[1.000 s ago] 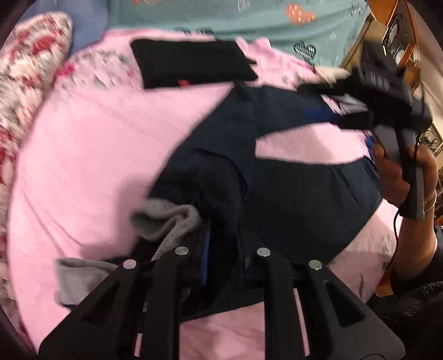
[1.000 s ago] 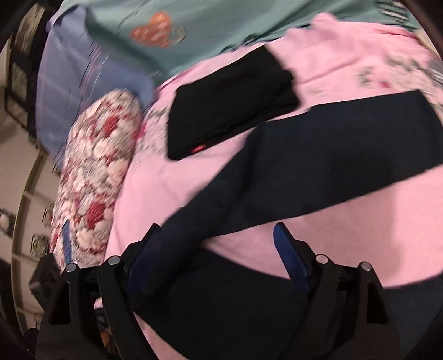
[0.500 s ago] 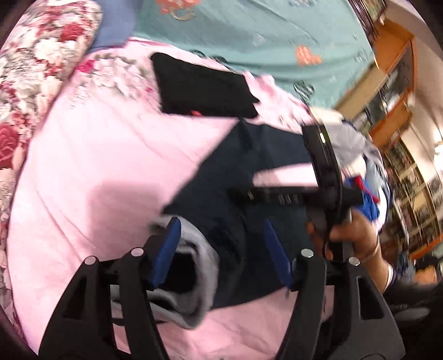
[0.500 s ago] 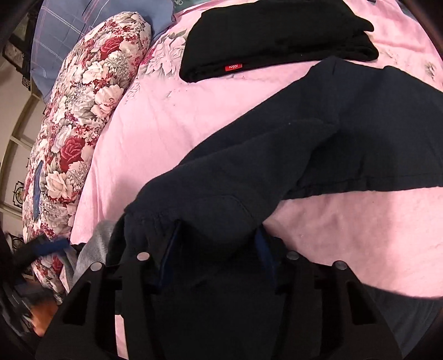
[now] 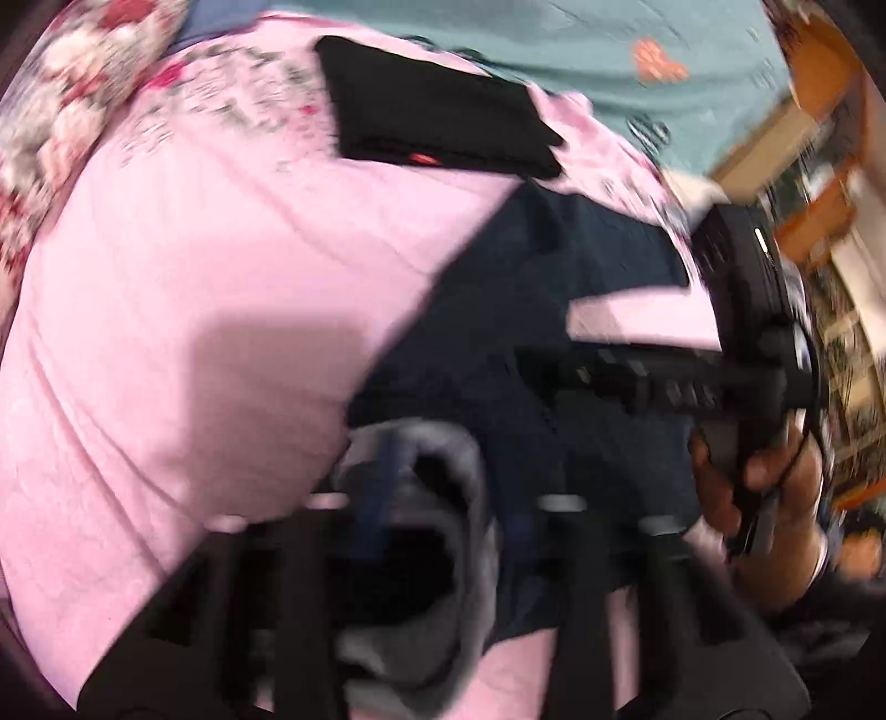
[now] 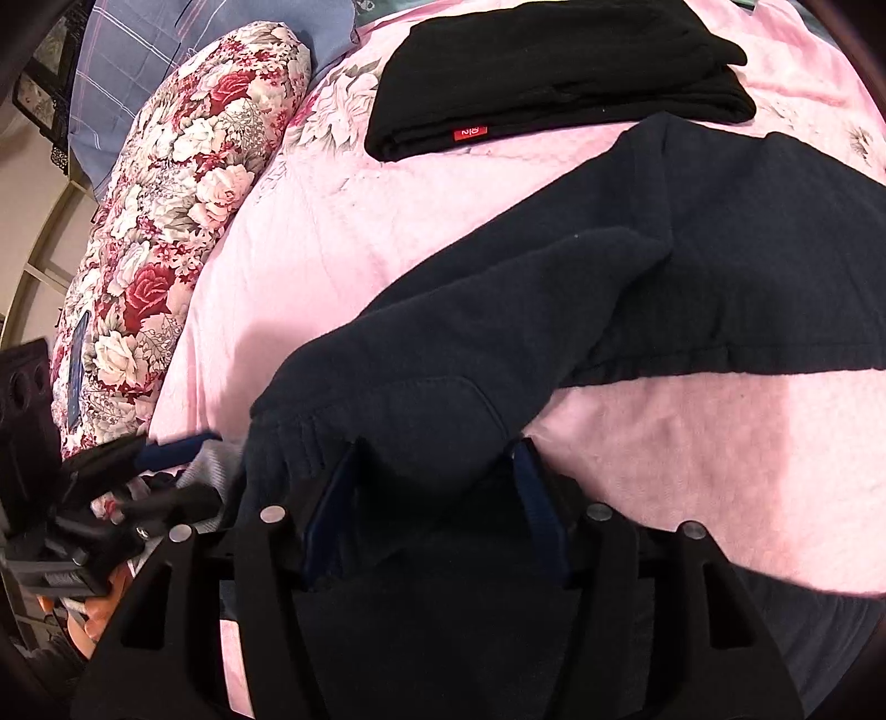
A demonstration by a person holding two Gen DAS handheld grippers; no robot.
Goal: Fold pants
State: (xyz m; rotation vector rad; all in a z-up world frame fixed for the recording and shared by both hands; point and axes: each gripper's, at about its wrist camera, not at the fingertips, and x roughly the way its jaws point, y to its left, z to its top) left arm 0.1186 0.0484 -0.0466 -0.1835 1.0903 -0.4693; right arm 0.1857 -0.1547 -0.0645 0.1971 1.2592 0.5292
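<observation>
Dark navy pants (image 6: 637,299) lie spread on the pink bedsheet (image 6: 343,232), legs running to the right; they also show in the left wrist view (image 5: 498,343). My right gripper (image 6: 432,498) straddles a bunched fold of the waistband, jaws partly open around the cloth. My left gripper (image 5: 443,526) is blurred; its jaws stand apart around the grey lining of the waist opening (image 5: 437,443). The left gripper also shows at the lower left of the right wrist view (image 6: 166,448).
A folded black garment with a red tag (image 6: 554,72) lies at the far side of the bed. A floral bolster (image 6: 166,210) runs along the left. A teal blanket (image 5: 609,44) lies behind. Wooden furniture (image 5: 819,138) stands to the right.
My left gripper opened after holding the waist, then pushed in at the grey lining. My right gripper moved from over the leg to the waistband fold and closed in around it.
</observation>
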